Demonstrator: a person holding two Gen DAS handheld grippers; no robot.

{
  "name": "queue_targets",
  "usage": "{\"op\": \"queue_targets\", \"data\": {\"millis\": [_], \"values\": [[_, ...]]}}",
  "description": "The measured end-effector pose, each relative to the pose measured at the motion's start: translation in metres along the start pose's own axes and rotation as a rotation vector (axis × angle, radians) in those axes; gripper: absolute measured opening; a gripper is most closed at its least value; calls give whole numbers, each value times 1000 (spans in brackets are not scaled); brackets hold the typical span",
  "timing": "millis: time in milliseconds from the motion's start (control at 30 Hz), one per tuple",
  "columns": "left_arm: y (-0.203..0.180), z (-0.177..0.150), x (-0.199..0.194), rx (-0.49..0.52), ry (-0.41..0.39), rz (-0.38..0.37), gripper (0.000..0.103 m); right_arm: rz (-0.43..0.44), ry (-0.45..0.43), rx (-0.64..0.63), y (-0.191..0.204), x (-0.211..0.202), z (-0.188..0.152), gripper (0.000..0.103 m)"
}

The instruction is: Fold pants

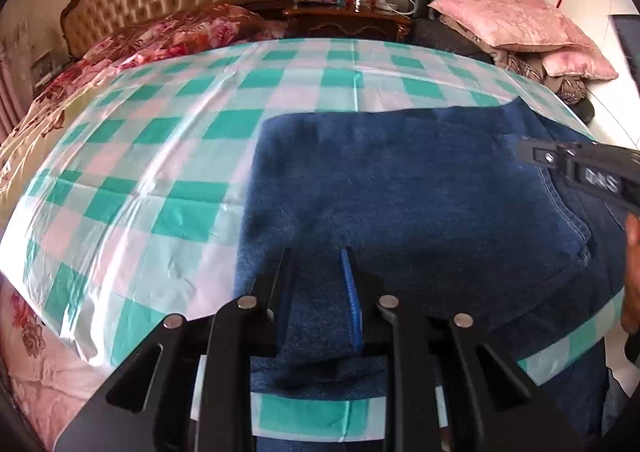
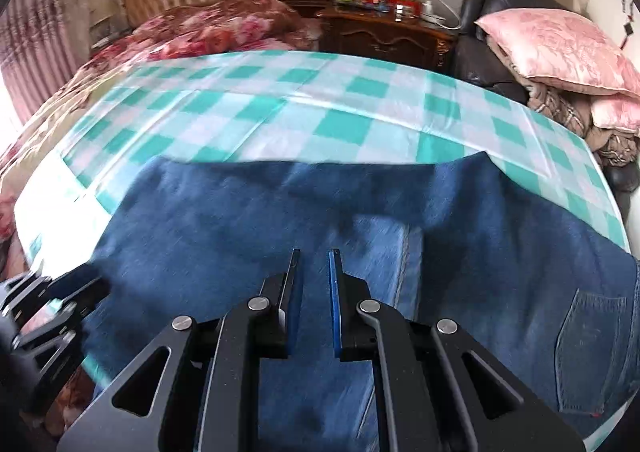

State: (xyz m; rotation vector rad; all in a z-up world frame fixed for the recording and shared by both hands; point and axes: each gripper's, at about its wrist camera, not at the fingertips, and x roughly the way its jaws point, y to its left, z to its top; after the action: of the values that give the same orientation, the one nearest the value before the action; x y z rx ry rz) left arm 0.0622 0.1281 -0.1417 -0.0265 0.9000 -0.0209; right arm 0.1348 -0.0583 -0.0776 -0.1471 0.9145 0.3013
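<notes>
Left wrist view: blue denim pants [image 1: 400, 188] spread flat on the green-and-white checked cloth [image 1: 168, 140] covering the bed, already doubled over, with the fuzzy inner face up across the middle and a stitched back pocket showing at the right. Left gripper [image 1: 318, 260] low over the near edge of the fabric, jaws apart, nothing between them. Right gripper [image 2: 314, 264] likewise poised above the denim, jaws parted with a clear gap, empty; seen also from the left camera at the far right edge. Probably a thick, lined denim: heavy for cloth, soft but with some body, likely to hold a crease and to drag rather than slide over the slick plastic sheet beneath, which might shift along with it. Best taken at the hems or the folded edge nearest the grippers, pinching all layers together at two well-separated spots so the panel lifts evenly; a single-layer pinch would likely peel the fold open.
</notes>
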Motion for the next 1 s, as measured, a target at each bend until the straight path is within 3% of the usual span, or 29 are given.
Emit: {"op": "queue_targets", "data": {"millis": [200,333,433,600,700,833,933,1000], "values": [[9,-1,4,-32,19,37,26,-23,82,-18,-2,9,-35,7],[14,3,-5,-51,-5,27,26,-18,68,-24,-7,4,-40,7],[19,-2,6,-71,40,32,26,-26,71,-15,-10,2,-42,7],[23,1,-3,-83,9,43,27,-39,62,-29,-12,-3,-49,7],[14,6,-8,-57,-19,3,27,-41,63,-26,-12,-3,-51,7],[4,8,12,1,41,10,29,-35,61,-27,-14,-4,-52,7],[14,13,9,-55,12,14,28,-13,56,-6,-19,-5,-54,7],[10,19,2,-29,-34,-15,27,-12,54,2,-20,-6,-54,7]]}}
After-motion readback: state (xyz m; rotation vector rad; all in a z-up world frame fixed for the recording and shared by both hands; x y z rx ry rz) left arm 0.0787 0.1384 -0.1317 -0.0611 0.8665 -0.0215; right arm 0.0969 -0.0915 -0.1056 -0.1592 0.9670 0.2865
